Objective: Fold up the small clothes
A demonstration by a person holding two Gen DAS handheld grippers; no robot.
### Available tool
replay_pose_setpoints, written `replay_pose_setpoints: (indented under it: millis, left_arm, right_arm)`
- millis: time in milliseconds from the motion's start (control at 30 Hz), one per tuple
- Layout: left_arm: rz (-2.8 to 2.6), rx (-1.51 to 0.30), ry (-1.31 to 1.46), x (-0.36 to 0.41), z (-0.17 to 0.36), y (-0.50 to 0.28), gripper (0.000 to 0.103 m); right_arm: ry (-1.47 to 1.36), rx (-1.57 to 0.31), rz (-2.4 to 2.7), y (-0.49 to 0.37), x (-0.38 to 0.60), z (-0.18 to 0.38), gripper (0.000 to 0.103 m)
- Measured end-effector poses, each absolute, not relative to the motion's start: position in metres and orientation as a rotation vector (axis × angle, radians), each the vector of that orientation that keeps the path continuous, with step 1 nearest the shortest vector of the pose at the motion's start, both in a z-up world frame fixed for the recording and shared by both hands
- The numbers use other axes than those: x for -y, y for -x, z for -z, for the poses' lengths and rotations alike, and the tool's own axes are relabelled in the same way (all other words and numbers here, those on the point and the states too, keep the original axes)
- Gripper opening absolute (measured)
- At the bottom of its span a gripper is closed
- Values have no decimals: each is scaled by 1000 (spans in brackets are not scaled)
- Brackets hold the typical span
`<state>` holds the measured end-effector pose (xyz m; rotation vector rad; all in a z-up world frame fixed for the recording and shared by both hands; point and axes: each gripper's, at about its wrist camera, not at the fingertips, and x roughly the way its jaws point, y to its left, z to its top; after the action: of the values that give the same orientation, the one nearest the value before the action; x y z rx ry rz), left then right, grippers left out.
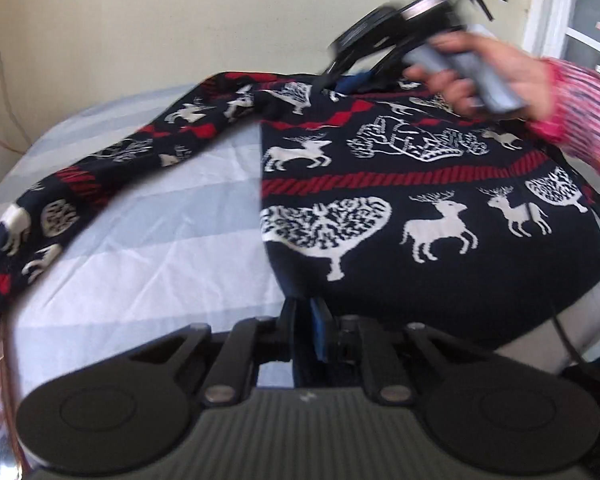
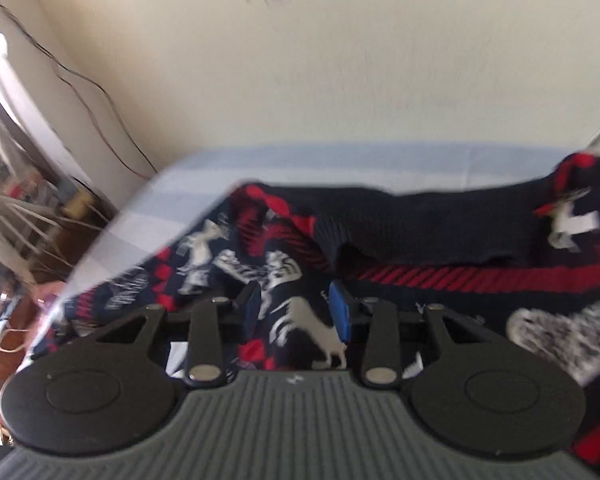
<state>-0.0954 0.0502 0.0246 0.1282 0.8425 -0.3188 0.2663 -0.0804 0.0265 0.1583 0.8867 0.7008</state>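
A navy sweater (image 1: pixel 420 184) with white deer and red bands lies flat on the pale striped bed sheet (image 1: pixel 172 232). Its long sleeve (image 1: pixel 100 168) stretches out to the left. My left gripper (image 1: pixel 305 316) is shut on the sweater's near hem corner. A hand in a pink striped sleeve holds my right gripper (image 1: pixel 340 80), blurred, over the collar at the far edge. In the right wrist view, the right gripper (image 2: pixel 296 310) stands open just above the sweater (image 2: pixel 420 220), with patterned fabric showing between its blue pads (image 2: pixel 342 314) but not pinched.
A cream wall (image 2: pixel 340 60) backs the bed, with a thin cable (image 2: pixel 100 92) running down it. Cluttered furniture (image 2: pixel 28 208) stands beyond the bed's left edge. A white door frame (image 1: pixel 548 8) is at the far right. Bare sheet lies left of the sweater body.
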Motion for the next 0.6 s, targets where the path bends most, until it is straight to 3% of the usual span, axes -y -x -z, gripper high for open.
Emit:
replay_pose_setpoints:
  millis: [67, 167, 267, 400, 433, 533, 600]
  left_arm:
    - [317, -855, -90, -61, -31, 103, 6]
    - [285, -894, -44, -74, -43, 123, 6]
    - [317, -947, -27, -75, -37, 144, 8]
    - [289, -910, 44, -95, -36, 144, 18]
    - [256, -885, 89, -107, -41, 138, 26]
    - [210, -798, 265, -149, -58, 126, 28]
    - [168, -735, 325, -167, -68, 132, 35]
  right_arm:
    - [-150, -960, -693, -297, 59, -6, 32]
    - [11, -794, -546, -343, 23, -22, 29]
    - [-30, -621, -387, -369, 22, -48, 35]
    - [-213, -647, -589, -340, 59, -62, 45]
    - [-188, -648, -616, -325, 67, -61, 47]
    - [-48, -657, -699, -277, 74, -57, 47]
    - [52, -647, -783, -240, 65, -58, 48]
